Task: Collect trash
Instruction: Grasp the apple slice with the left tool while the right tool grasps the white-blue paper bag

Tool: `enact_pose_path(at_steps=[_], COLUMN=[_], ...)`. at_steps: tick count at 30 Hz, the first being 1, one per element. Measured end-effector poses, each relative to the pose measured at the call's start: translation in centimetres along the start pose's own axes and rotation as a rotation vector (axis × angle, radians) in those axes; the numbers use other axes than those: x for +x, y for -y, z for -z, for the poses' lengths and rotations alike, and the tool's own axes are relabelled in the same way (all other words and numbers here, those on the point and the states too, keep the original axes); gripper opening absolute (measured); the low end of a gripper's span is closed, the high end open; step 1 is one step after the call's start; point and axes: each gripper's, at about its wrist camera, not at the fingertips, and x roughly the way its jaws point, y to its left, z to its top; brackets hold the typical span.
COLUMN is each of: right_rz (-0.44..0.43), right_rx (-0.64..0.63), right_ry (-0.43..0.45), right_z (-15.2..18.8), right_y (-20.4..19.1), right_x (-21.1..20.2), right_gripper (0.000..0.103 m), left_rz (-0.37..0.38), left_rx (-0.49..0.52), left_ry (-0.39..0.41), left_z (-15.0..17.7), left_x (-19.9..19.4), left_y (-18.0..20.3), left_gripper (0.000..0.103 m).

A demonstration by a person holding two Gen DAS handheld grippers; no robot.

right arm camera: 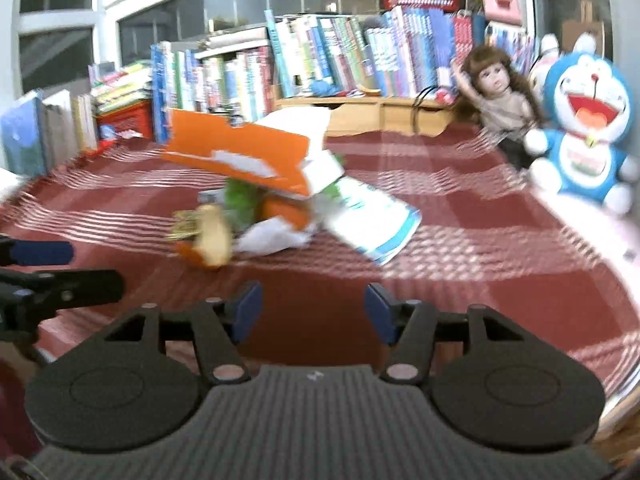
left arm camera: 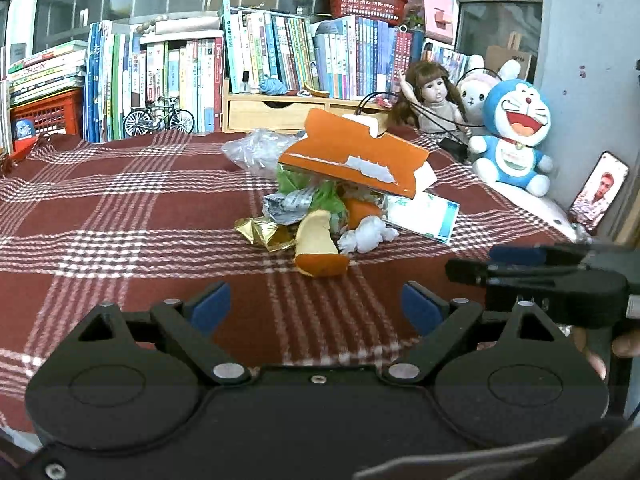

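Observation:
A heap of trash lies in the middle of the red plaid cloth [left arm camera: 120,208]. On top leans a torn orange carton [left arm camera: 352,156], seen blurred in the right wrist view as the orange carton [right arm camera: 236,152]. Under it lie a clear plastic bag [left arm camera: 256,148], green wrapper [left arm camera: 328,196], gold foil [left arm camera: 260,234], orange peel [left arm camera: 318,246], crumpled white tissue [left arm camera: 368,236] and a white-and-blue packet [left arm camera: 424,216]. My left gripper [left arm camera: 316,308] stands open short of the heap, nothing between its blue pads. My right gripper [right arm camera: 312,308] is open too, also empty, and shows at the right as the right gripper [left arm camera: 520,268].
Rows of books [left arm camera: 280,52] and a wooden drawer unit [left arm camera: 280,110] line the back. A doll [left arm camera: 432,96], a white plush rabbit [left arm camera: 476,88] and a blue cat plush [left arm camera: 516,132] sit at the right. A phone [left arm camera: 600,192] leans by the wall. A toy bicycle [left arm camera: 158,118] stands at the back left.

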Motion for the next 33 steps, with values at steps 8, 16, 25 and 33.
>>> enact_pose_path(at_steps=[8,16,25,33], right_rz=[0.064,0.060,0.019,-0.062], right_rx=[-0.160,-0.305,-0.357,-0.252], right_ry=[0.046,0.002,-0.050,-0.086], right_z=[-1.5,-2.8,-3.4,-3.8], right_y=[2.9,3.2,3.4,4.0], right_x=[4.0,8.3,11.8,11.2], right_gripper=[0.086,0.091,0.091,0.032], left_rz=[-0.007,-0.028,-0.033,-0.052], left_rx=[-0.055,-0.050,-0.037,-0.034], left_ry=[0.006,-0.006,-0.025,0.002], left_z=[0.3,-0.1,-0.3,-0.3], left_x=[4.6,8.2,10.7,9.8], left_y=[0.4,0.4,0.5,0.4], left_gripper=[0.077,0.071,0.041,0.036])
